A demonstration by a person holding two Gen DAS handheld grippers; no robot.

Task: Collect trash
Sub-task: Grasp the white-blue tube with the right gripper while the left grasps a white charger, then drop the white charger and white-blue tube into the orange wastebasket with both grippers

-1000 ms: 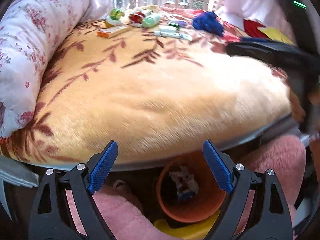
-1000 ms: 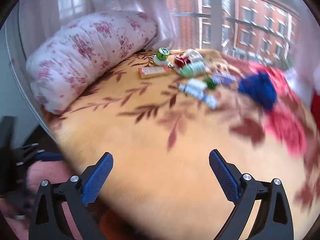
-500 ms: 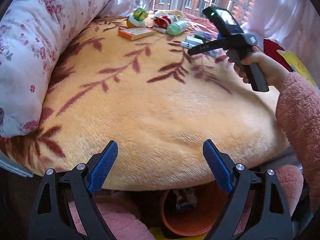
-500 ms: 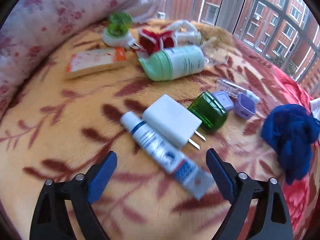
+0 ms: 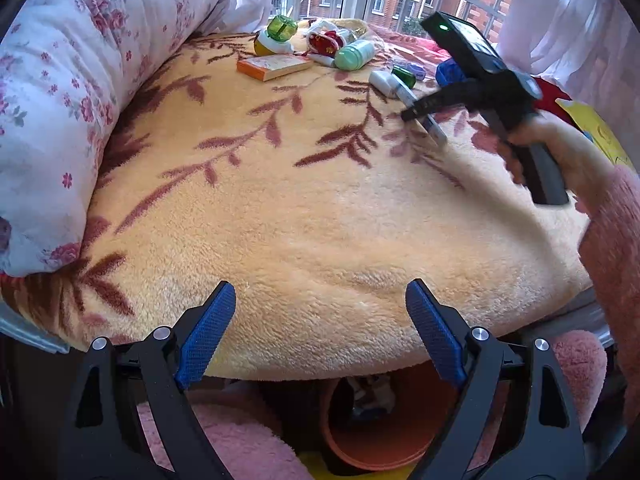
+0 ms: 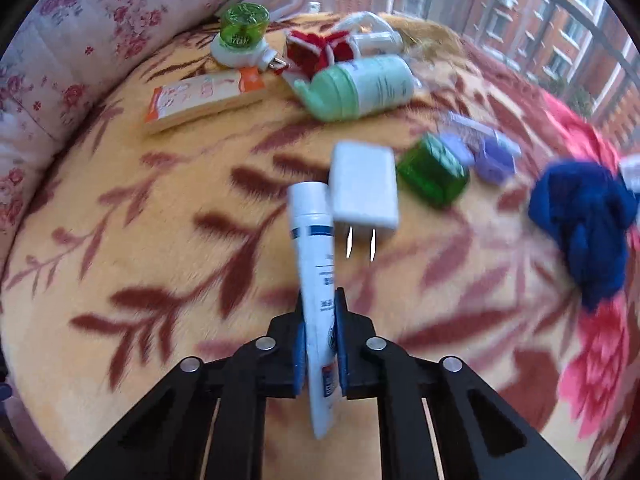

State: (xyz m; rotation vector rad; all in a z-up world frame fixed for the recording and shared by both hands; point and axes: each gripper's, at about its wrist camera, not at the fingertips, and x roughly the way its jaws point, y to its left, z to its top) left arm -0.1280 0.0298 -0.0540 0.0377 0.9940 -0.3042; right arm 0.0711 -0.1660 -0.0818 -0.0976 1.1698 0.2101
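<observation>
My right gripper [image 6: 320, 344] is shut on a white tube with blue print [image 6: 314, 248], gripped near its flat end, over the yellow blanket [image 6: 120, 240]. In the left wrist view the right gripper [image 5: 416, 114] shows at the right with the tube [image 5: 430, 126] in it. My left gripper [image 5: 320, 332] is open and empty at the bed's near edge. An orange bin [image 5: 400, 436] with some trash inside stands on the floor below it.
On the blanket lie a white charger [image 6: 364, 184], a green square bottle [image 6: 434, 176], a mint bottle [image 6: 360, 88], an orange box [image 6: 200, 100], a green-topped plug-in [image 6: 240, 36], purple caps [image 6: 492, 156] and blue cloth [image 6: 588, 220]. A floral pillow [image 5: 52, 100] lines the left.
My right gripper moved in over the tube and shut on it. My left gripper rose and tipped up a little, so less of the bin shows.
</observation>
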